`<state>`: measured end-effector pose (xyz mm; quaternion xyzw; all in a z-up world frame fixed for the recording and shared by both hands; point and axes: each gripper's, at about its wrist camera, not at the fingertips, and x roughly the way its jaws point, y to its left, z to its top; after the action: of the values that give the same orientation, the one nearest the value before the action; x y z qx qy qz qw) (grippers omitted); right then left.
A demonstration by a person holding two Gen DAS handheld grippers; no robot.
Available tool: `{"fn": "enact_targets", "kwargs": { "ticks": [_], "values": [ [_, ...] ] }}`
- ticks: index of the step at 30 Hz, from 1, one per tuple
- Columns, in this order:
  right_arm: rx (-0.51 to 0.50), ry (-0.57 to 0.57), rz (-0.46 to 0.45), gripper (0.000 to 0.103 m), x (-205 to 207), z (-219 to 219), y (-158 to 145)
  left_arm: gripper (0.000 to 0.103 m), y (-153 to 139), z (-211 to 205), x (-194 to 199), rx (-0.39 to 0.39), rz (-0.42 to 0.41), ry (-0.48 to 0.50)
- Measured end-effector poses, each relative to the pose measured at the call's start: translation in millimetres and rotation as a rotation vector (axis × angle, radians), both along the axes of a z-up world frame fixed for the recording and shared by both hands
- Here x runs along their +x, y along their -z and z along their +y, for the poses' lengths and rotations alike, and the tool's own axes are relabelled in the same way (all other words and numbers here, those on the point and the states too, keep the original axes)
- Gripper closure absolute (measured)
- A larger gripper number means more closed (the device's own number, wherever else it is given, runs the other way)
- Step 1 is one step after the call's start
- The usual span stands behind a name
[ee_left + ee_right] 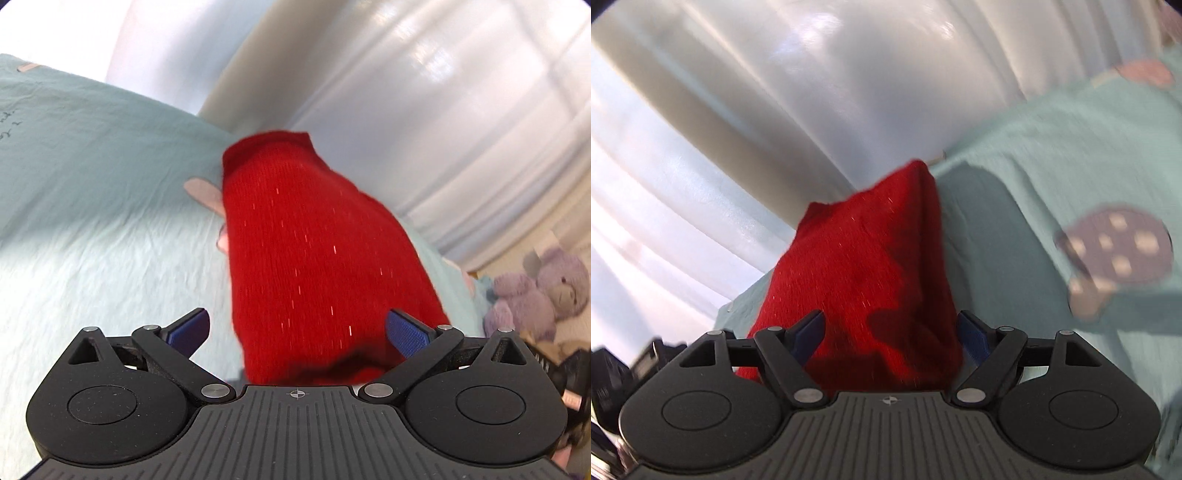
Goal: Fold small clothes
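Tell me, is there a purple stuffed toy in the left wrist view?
Yes, a purple stuffed toy lies at the right edge of that view, beyond the red knit garment and the pale green sheet.

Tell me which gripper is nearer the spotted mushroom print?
Right. The right gripper has the mushroom print just to its right; the left gripper sees none of it.

A red garment (314, 258) of fuzzy knitted cloth is seen, flecked with shiny threads, on a sheet (92, 221) of matt, finely wrinkled pale green cotton-like cloth. Both grippers (297, 330) (892, 338) are made of matt black, faintly grained plastic with a ribbed body, bright metal rivets and blue textured pads (404, 332). A plush toy (535, 291) of soft lilac pile and smooth, sheeny white curtains (738, 110) are shown behind.
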<state>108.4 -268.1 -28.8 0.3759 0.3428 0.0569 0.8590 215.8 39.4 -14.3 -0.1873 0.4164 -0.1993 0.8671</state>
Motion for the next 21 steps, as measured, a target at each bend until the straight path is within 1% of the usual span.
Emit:
{"fn": "enact_targets", "kwargs": {
  "ticks": [1,3,4,5,7,9,10,12,13,14,16,17,18,19,21],
  "values": [
    [0.112,0.033,0.044,0.025,-12.0,-8.3,11.4,0.0,3.0,-5.1,-7.7,0.031,0.0,0.02],
    [0.301,0.062,0.066,0.025,-21.8,-16.5,32.0,0.0,11.3,-20.3,-14.2,0.107,0.013,0.061],
    [0.379,0.078,0.077,0.025,-23.3,-17.4,39.7,0.0,15.6,-27.5,-13.1,0.13,0.015,0.071],
    [0.434,0.091,0.089,0.025,-23.4,-16.0,44.6,0.0,20.4,-33.7,-10.7,0.144,0.011,0.08],
    [0.529,0.091,0.098,0.025,-18.8,-7.9,53.3,0.0,29.8,-43.4,-1.0,0.188,0.036,0.055],
    [0.537,0.111,0.095,0.027,-12.6,-0.2,54.8,0.0,38.2,-43.3,7.5,0.182,0.077,0.011],
    [0.513,0.115,0.084,0.029,-8.1,4.0,53.2,0.0,40.5,-41.9,10.8,0.178,0.105,-0.013],
    [0.456,0.133,0.08,0.044,-1.2,9.6,48.5,0.0,36.3,-37.5,10.6,0.169,0.104,-0.035],
    [0.42,0.133,0.08,0.047,1.9,12.0,45.3,0.0,35.9,-35.1,12.1,0.167,0.112,-0.05],
    [0.374,0.131,0.082,0.052,4.7,14.6,41.4,0.0,36.1,-31.5,13.5,0.162,0.126,-0.073],
    [0.299,0.127,0.094,0.064,10.3,17.9,35.5,0.0,37.7,-18.2,15.2,0.11,0.158,-0.128],
    [0.283,0.131,0.086,0.082,10.2,19.0,31.9,0.0,37.3,-10.7,15.0,0.08,0.168,-0.154],
    [0.265,0.133,0.068,0.09,8.7,18.6,26.5,0.0,37.2,-4.3,14.8,0.062,0.176,-0.176],
    [0.278,0.14,0.028,0.09,3.9,15.4,21.4,0.0,37.4,3.1,14.3,0.041,0.183,-0.193],
    [0.401,0.145,-0.051,0.09,-4.9,3.5,24.0,0.0,38.6,13.9,13.6,-0.002,0.195,-0.2]
  ]
}}
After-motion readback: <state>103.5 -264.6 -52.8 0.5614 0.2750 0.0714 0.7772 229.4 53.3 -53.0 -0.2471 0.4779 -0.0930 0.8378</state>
